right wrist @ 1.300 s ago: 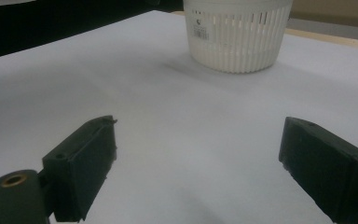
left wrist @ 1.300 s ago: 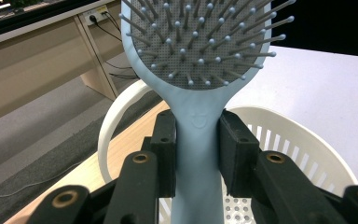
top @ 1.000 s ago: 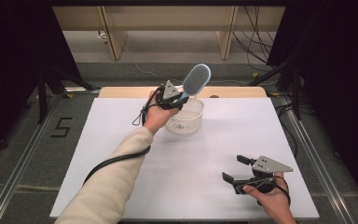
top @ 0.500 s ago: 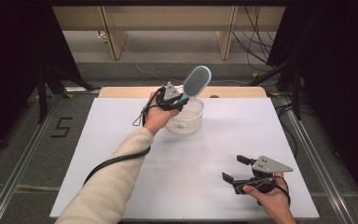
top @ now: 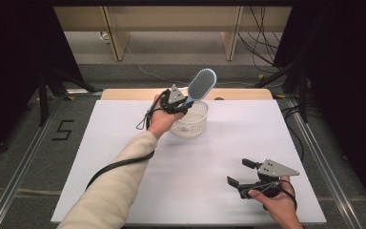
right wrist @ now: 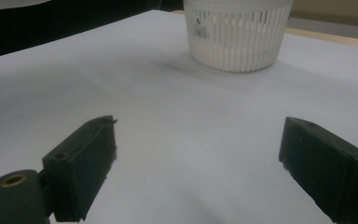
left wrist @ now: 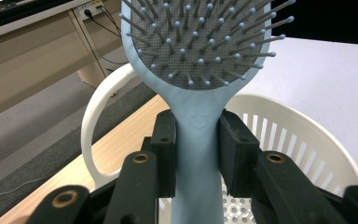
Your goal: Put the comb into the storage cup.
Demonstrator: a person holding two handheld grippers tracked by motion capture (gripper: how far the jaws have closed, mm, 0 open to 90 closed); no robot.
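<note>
Left gripper view: my left gripper (left wrist: pixel 198 154) clamps the hairbrush (left wrist: pixel 200 60) handle, basket (left wrist: pixel 303 140) directly below. I'd lower straight, head clearing the rim, then release. Right gripper (right wrist: pixel 196 172) gapes idle.

Black two-jaw grippers, a cream sleeve, trailing black cables

The left gripper (top: pixel 183 102) is black, topped by a grey three-cornered plate with small dark dots, and a black cable loops off it toward 7 o'clock along a long cream sleeve (top: pixel 112 191). In its own view the jaws are matte black blocks on black arms, each fixed with brass-ringed rivets. The right gripper (top: pixel 242 172) is the same black build, its grey plate pointing toward 3 o'clock, a thin black cable curling round the bare wrist; its pads are thick, flat and square-edged.
</note>
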